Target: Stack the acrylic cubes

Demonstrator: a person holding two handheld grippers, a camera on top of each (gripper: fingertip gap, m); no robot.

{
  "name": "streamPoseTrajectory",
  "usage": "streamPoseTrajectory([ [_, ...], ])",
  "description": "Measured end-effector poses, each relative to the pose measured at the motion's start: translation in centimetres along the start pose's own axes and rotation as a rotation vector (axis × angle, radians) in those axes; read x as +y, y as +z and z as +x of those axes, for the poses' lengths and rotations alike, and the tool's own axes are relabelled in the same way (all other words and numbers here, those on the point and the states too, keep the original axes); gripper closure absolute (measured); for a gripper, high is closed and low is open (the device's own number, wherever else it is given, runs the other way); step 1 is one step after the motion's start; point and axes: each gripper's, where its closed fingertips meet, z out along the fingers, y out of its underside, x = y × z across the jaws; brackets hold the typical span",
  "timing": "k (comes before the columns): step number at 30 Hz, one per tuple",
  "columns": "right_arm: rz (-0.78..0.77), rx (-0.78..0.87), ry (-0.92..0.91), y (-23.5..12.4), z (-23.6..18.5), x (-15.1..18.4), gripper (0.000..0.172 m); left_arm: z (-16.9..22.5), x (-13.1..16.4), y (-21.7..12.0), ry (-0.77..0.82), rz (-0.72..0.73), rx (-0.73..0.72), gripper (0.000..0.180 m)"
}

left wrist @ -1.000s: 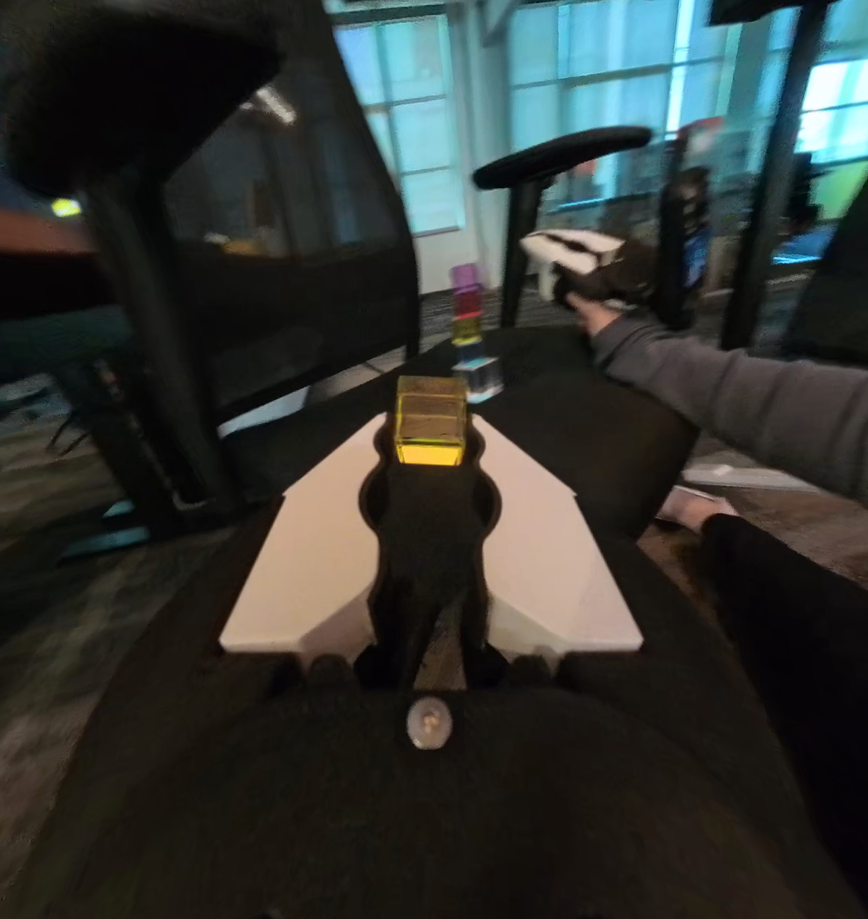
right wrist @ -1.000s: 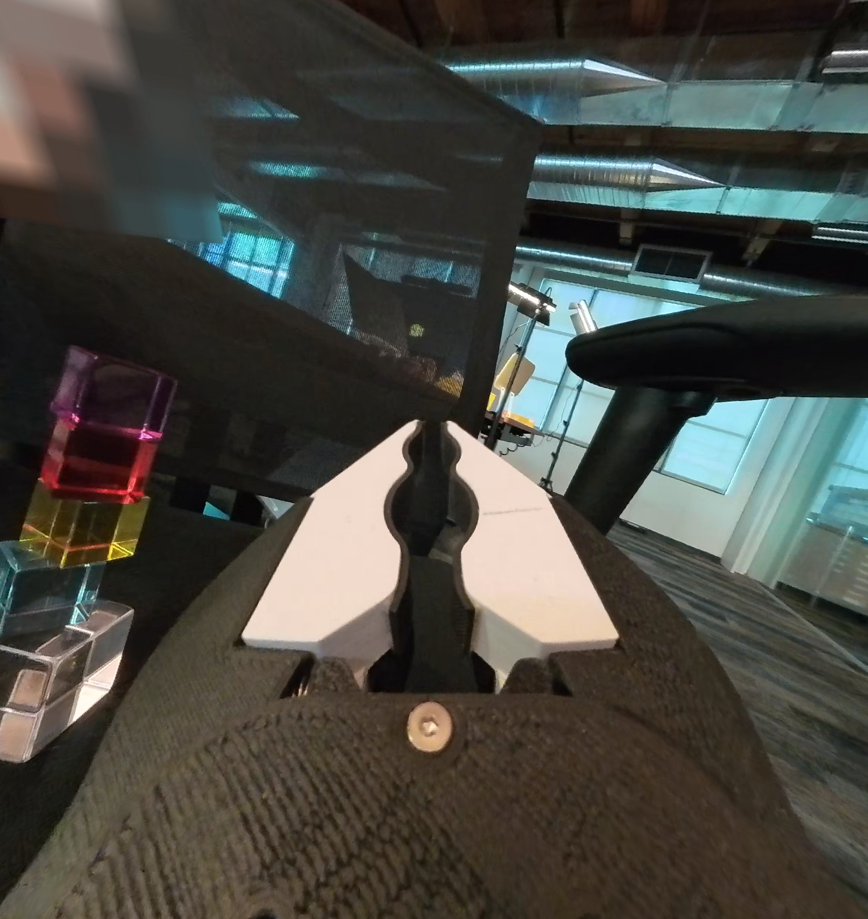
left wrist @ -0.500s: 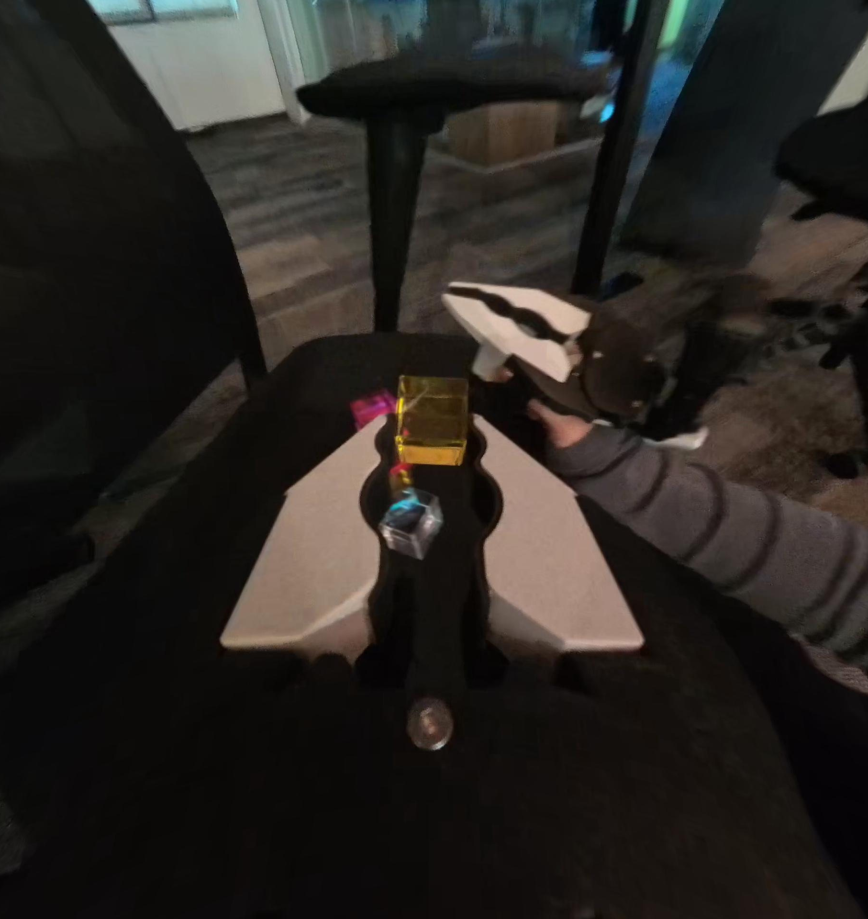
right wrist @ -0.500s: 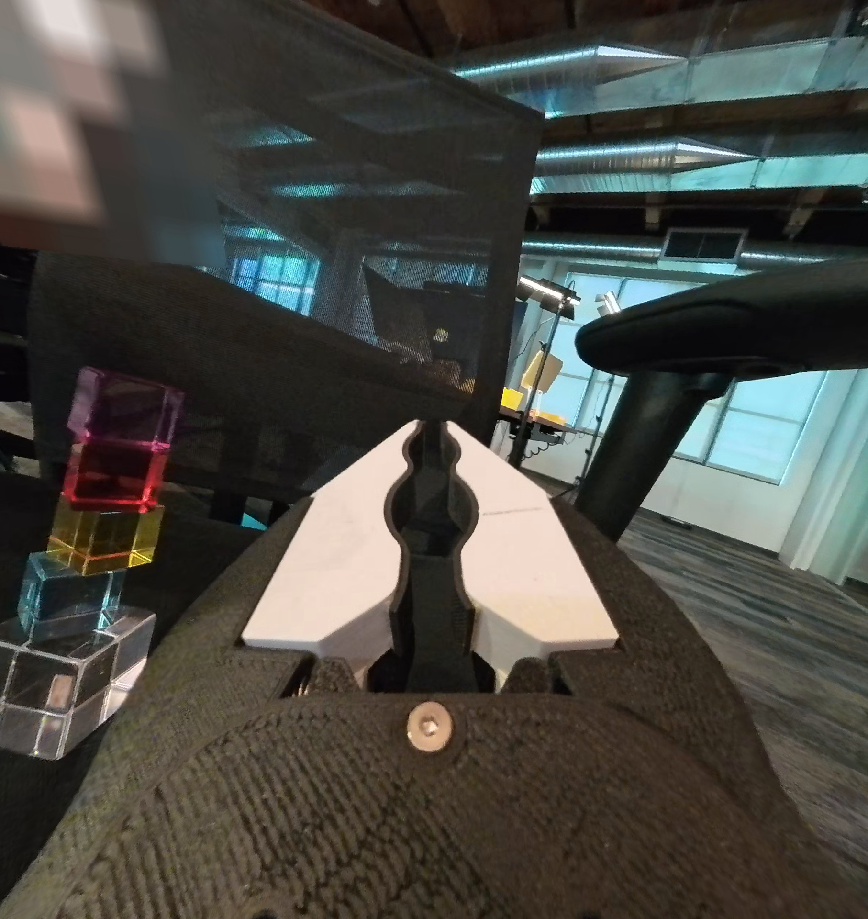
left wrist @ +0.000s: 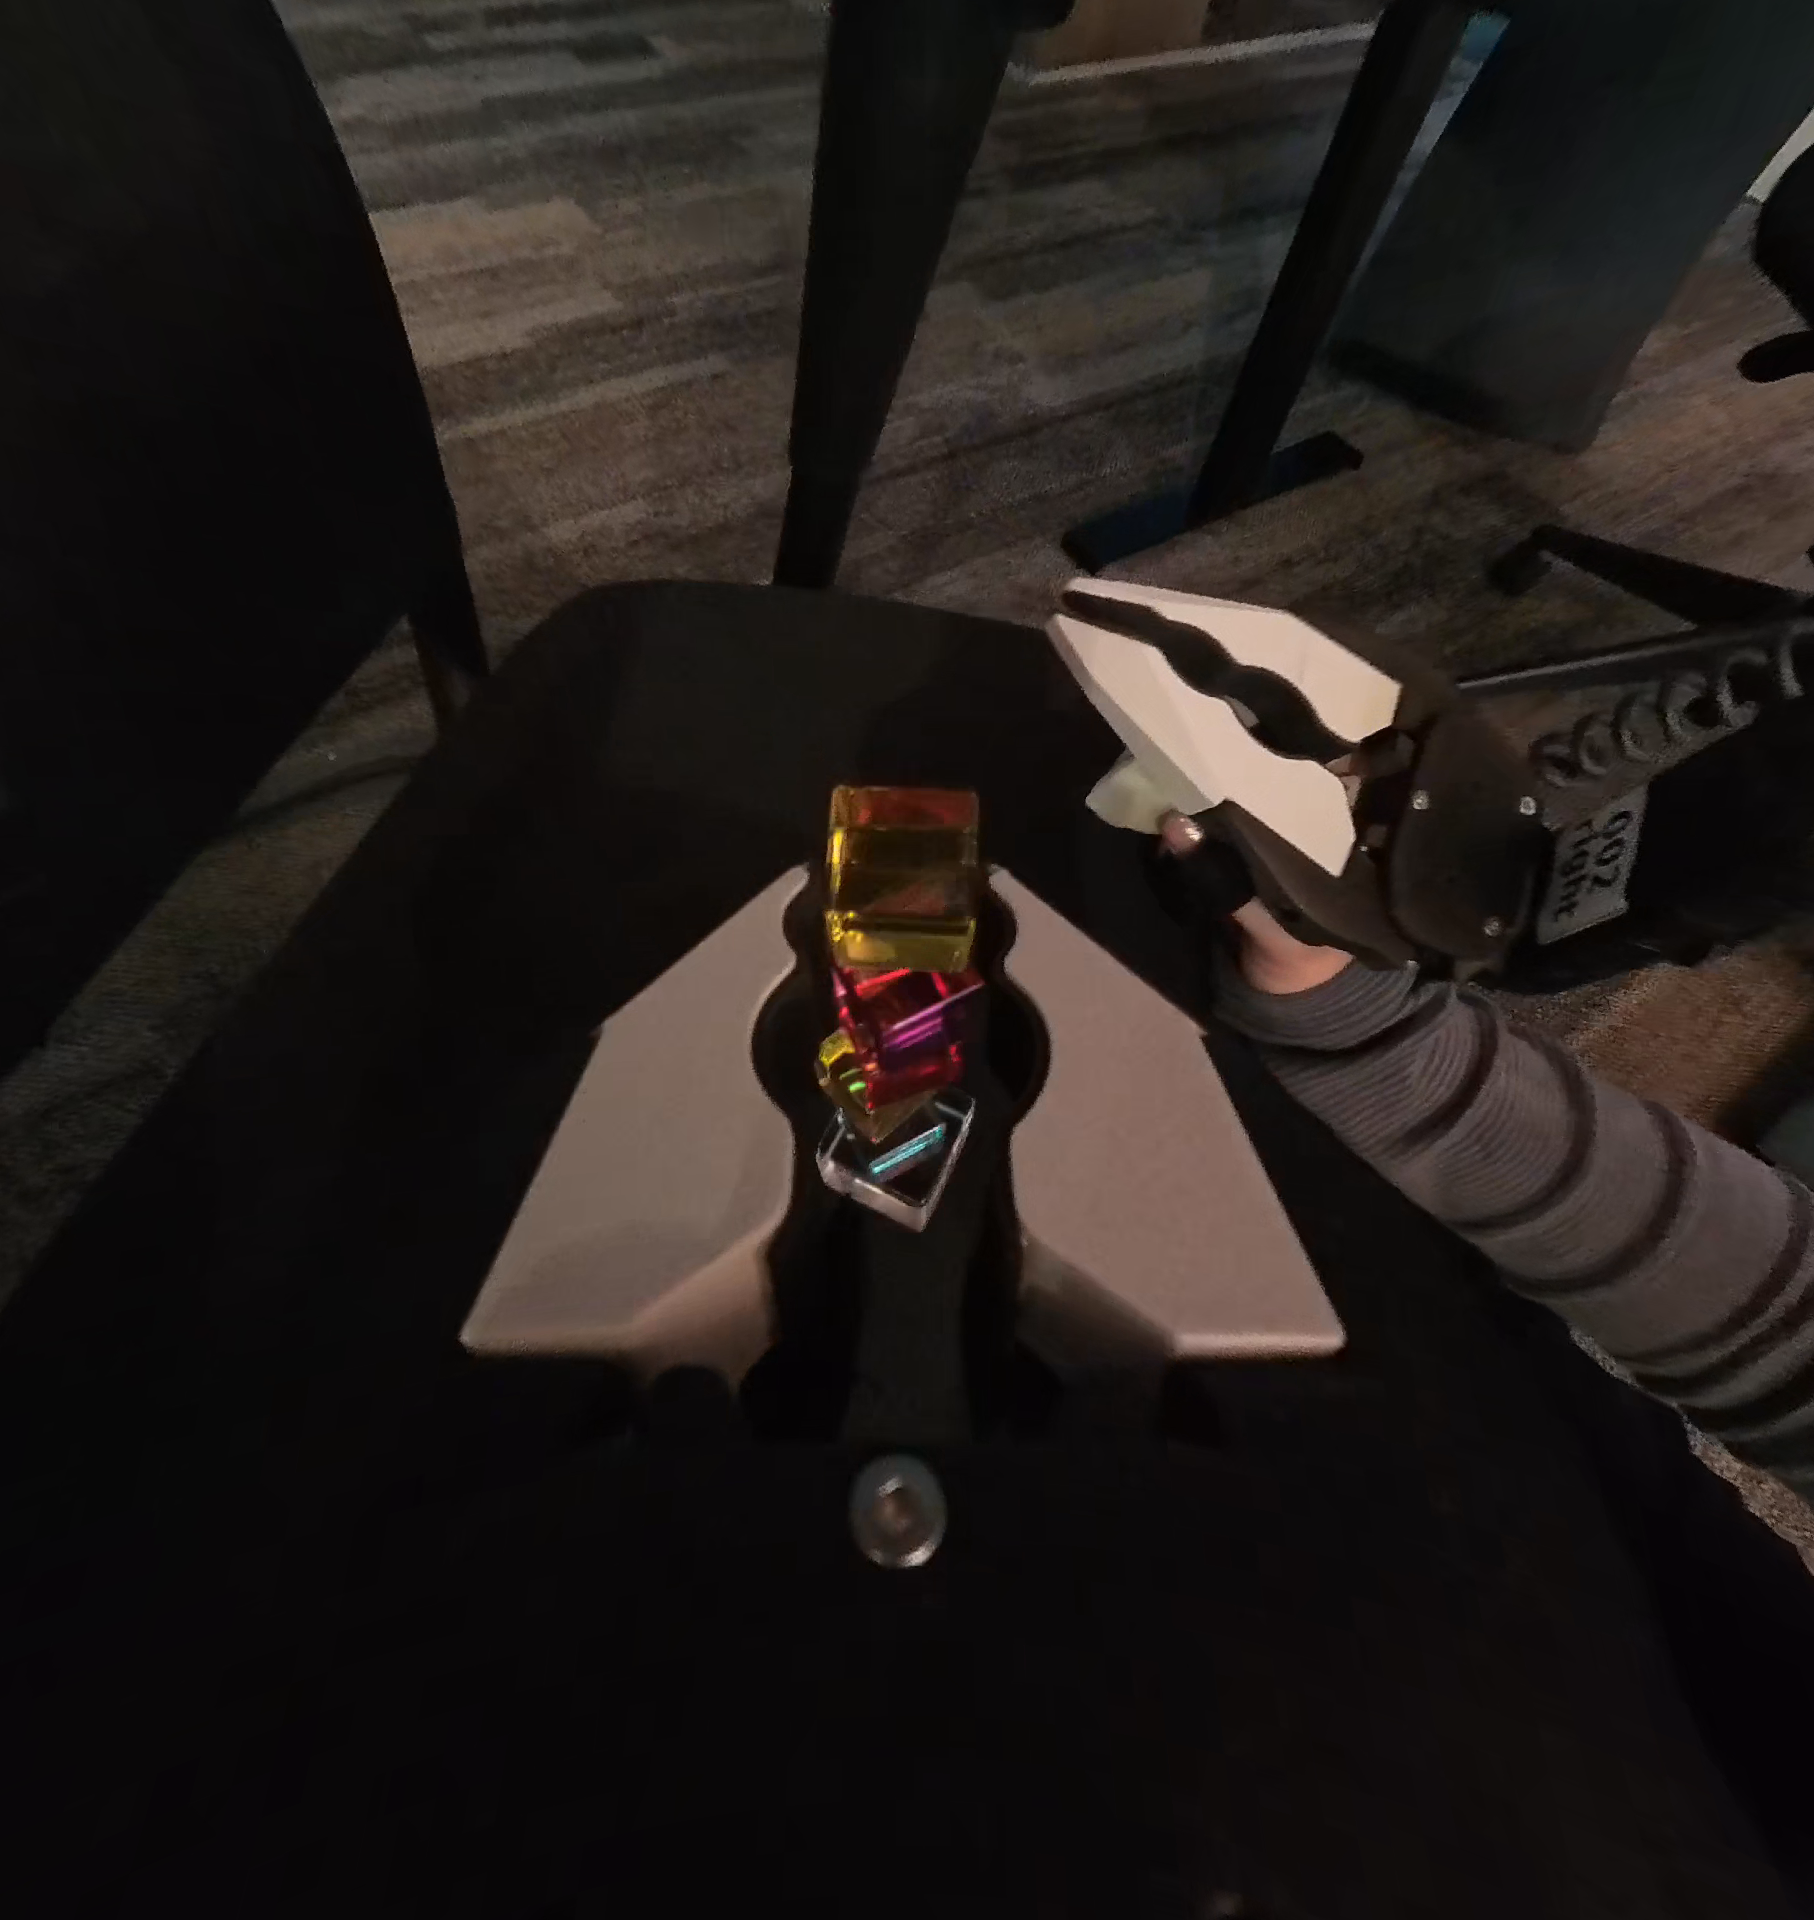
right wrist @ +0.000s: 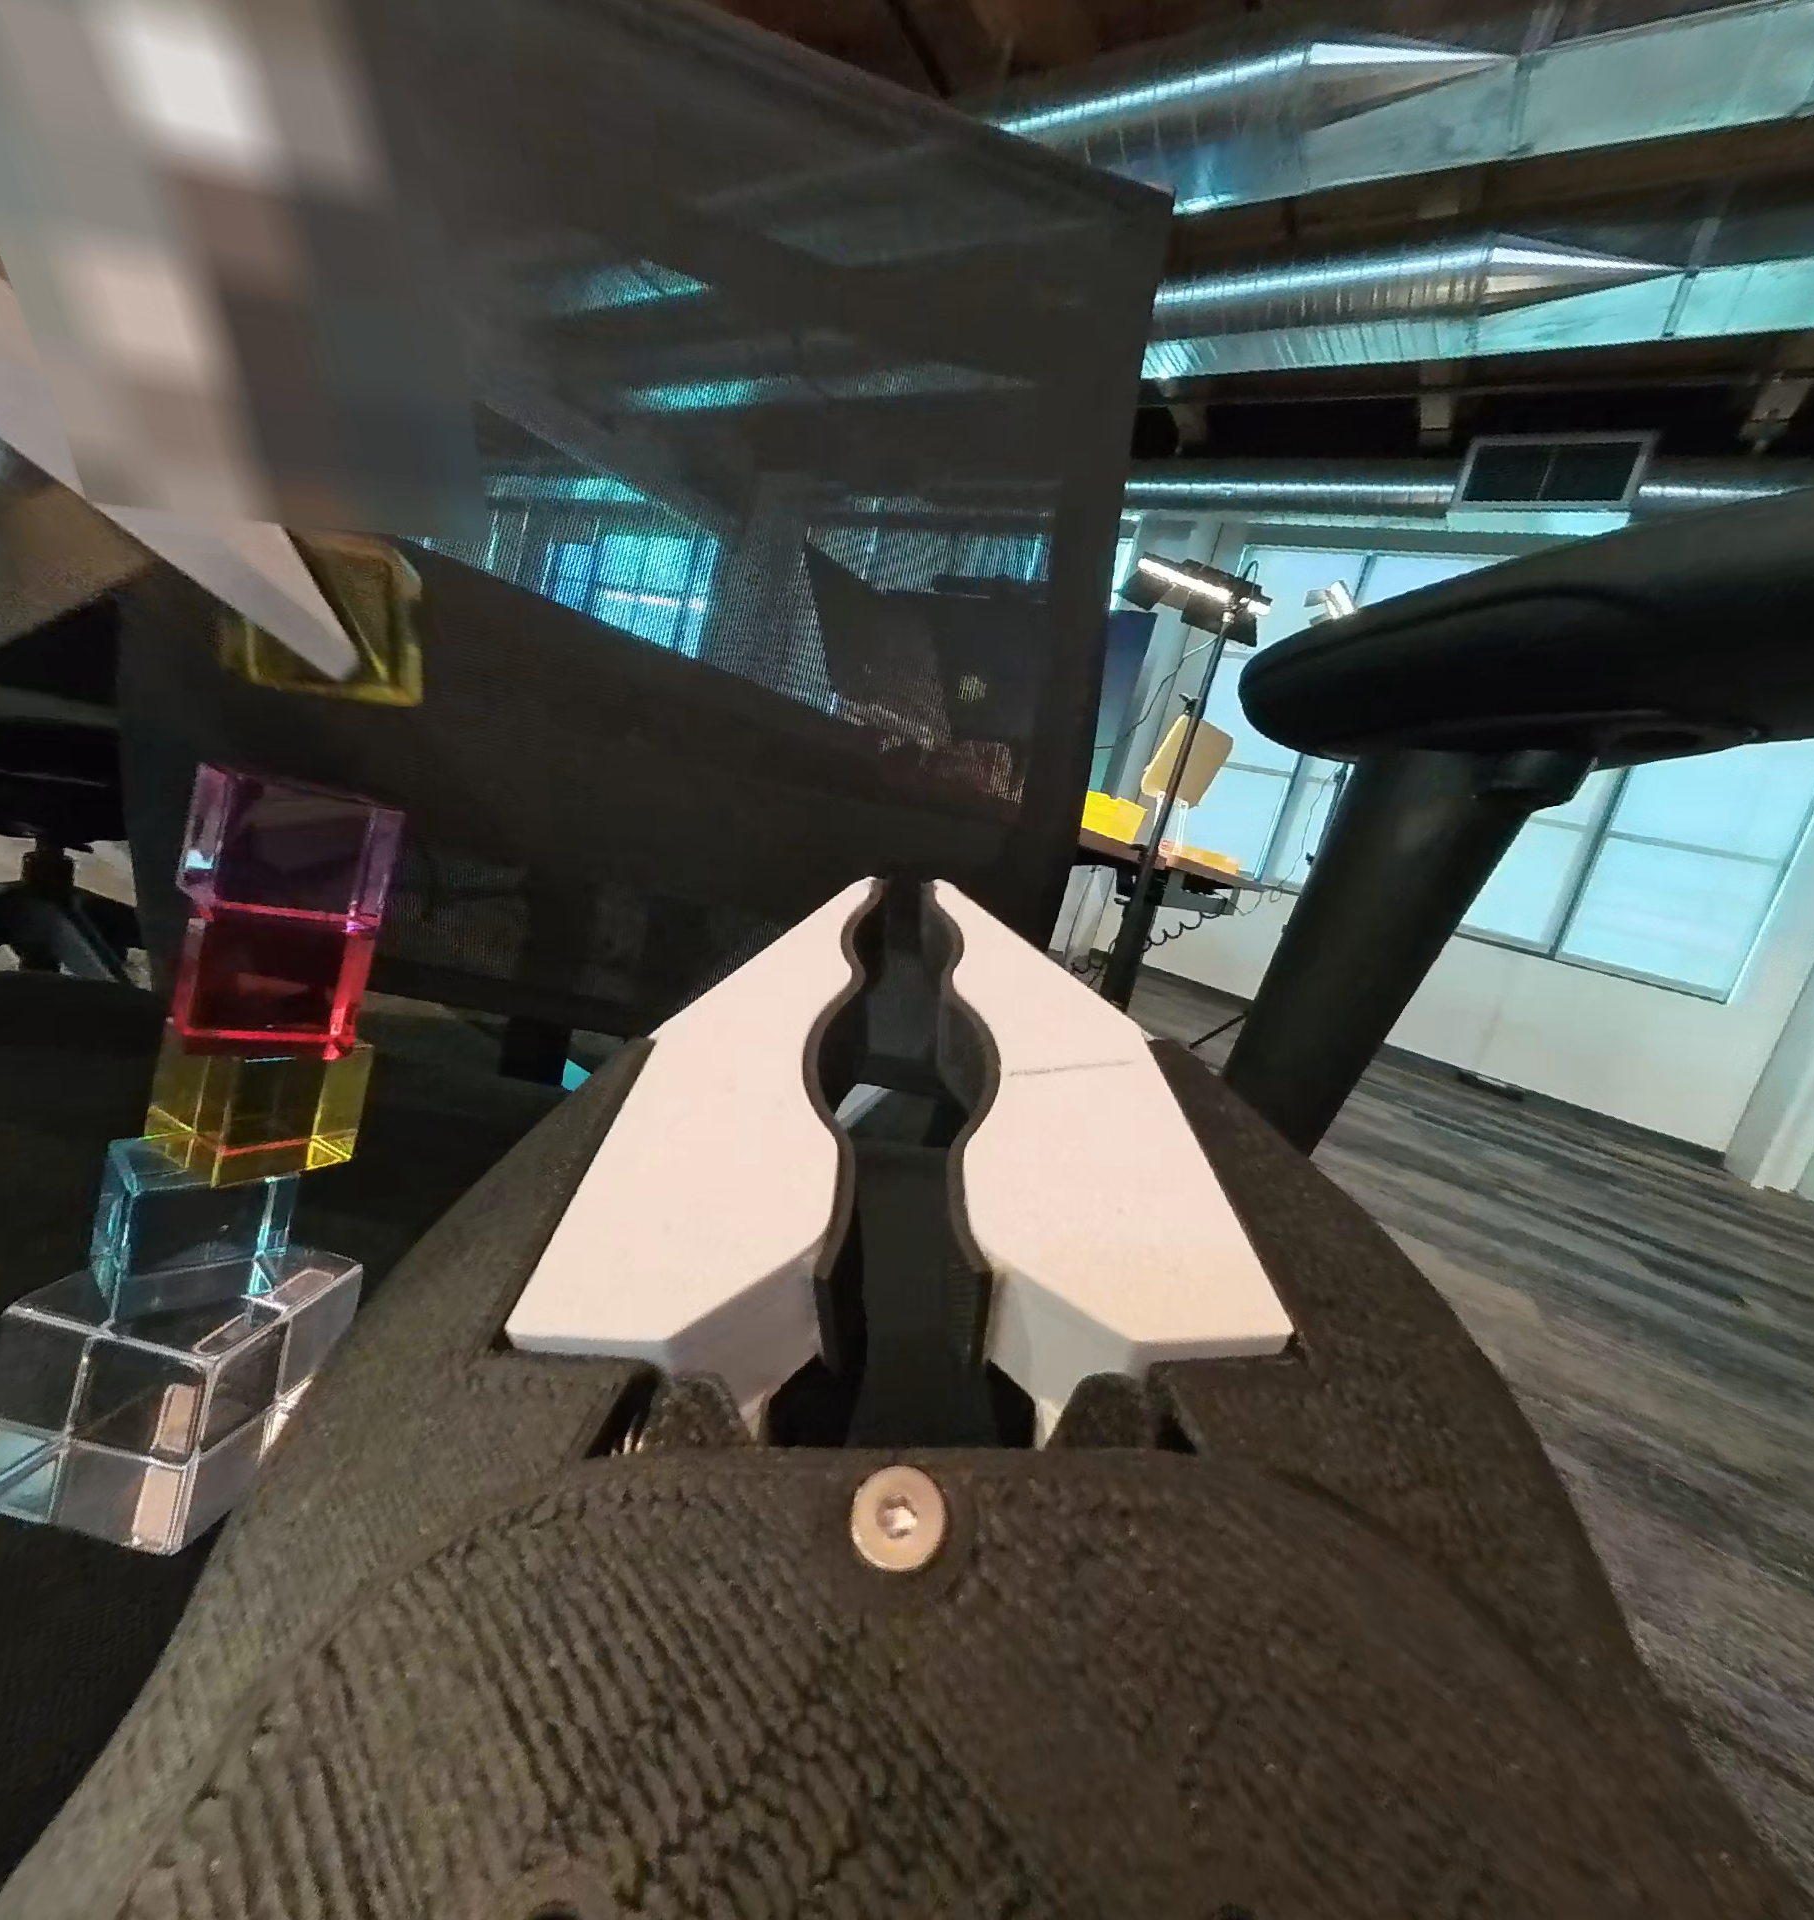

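Since half a second ago the left tool (left wrist: 903, 883) has swung over the stack of cubes (right wrist: 248, 1049), so that the yellow cube (left wrist: 901, 862) it grips now hangs directly above the purple cube (right wrist: 290, 847) at the top, with a clear gap between the two in the right wrist view. Both white fingers (left wrist: 674, 1122) press against the yellow cube's sides.

The stack stands on the black seat of an office chair (left wrist: 674, 707). From the bottom up it runs: a large clear cube (right wrist: 155, 1403), a pale blue cube (right wrist: 191, 1226), a second yellow cube (right wrist: 248, 1112), a red cube (right wrist: 269, 977), then the purple one. Each sits slightly turned against the one below.

The right tool (right wrist: 903, 883) has barely shifted; it is closed on nothing and rests low just to the right of the stack, apart from it. A hand in a grey striped sleeve (left wrist: 1505, 1143) holds it. Behind are the chair's mesh back (right wrist: 778, 520) and an armrest (right wrist: 1557, 665).
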Motion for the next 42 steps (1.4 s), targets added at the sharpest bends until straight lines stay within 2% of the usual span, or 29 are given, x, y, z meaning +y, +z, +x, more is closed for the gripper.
streamPoseTrajectory([
  [11,-0.01,-0.013,0.011,0.0,-0.4,0.1,0.167,-0.1,1.0,0.5,-0.034,-0.066,0.025,0.154],
  [28,-0.015,-0.021,0.031,0.1,-0.4,0.2,0.167,-0.1,1.5,0.6,-0.056,-0.038,0.035,0.151],
  [31,-0.019,-0.022,0.033,0.1,-0.4,0.3,0.167,0.0,1.7,0.8,-0.064,-0.035,0.035,0.143],
  [32,-0.02,-0.022,0.032,0.1,-0.4,0.3,0.167,0.0,1.6,0.8,-0.067,-0.026,0.03,0.135],
  [37,-0.02,-0.022,0.03,0.1,-0.4,0.3,0.167,-0.3,0.3,-1.2,-0.037,0.121,-0.026,0.078],
  [42,-0.022,-0.018,0.035,0.1,-0.3,0.4,0.166,0.8,0.7,-5.7,0.106,0.357,-0.167,0.073],
])
